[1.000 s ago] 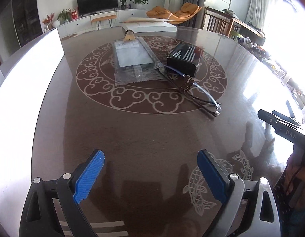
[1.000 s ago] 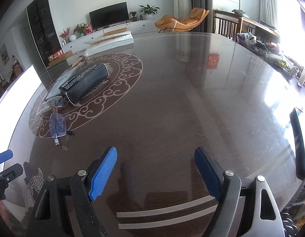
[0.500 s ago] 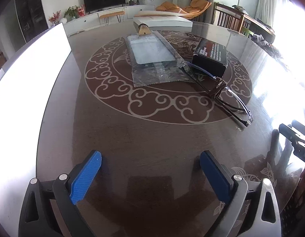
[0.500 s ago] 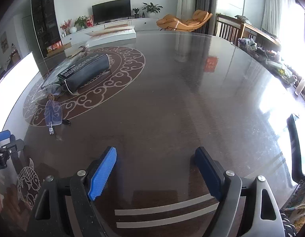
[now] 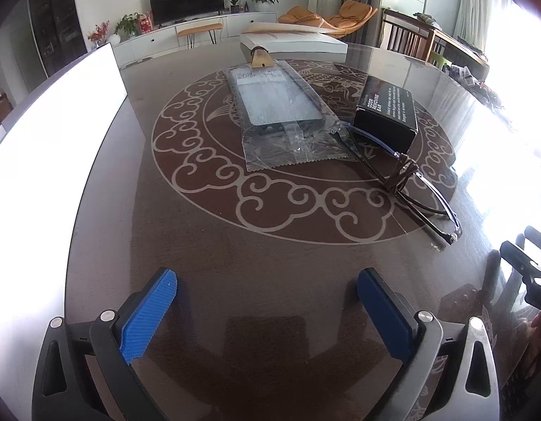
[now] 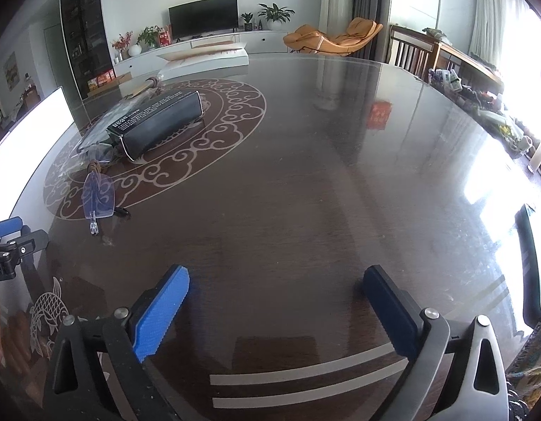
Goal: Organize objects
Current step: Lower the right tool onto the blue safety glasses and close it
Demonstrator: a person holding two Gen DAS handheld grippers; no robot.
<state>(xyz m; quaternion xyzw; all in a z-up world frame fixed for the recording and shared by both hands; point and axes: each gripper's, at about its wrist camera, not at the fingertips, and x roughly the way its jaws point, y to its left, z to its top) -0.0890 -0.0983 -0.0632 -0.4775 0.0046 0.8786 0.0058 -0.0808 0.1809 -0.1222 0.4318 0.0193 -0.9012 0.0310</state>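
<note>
On the dark glass table (image 5: 105,210), a clear plastic packet (image 5: 277,105) holding a flat dark device lies in the round ornament. A black box (image 5: 386,112) sits to its right, and a pair of glasses (image 5: 411,189) lies in front of the box. My left gripper (image 5: 267,280) hovers open and empty, short of the packet. In the right wrist view the black box (image 6: 158,124) and glasses (image 6: 98,193) lie far left. My right gripper (image 6: 277,275) has its jaws opening over bare table with nothing between them.
A flat white box (image 5: 295,40) rests at the table's far edge, with a small wooden piece (image 5: 260,58) in front of it. A bright white panel (image 5: 42,133) runs along the left side. Chairs and cluttered shelves (image 6: 463,80) stand beyond the right edge.
The left gripper has come closer to the packet, box and glasses, and its jaws have spread a little. The right gripper's jaws have widened; it has stayed in place.
</note>
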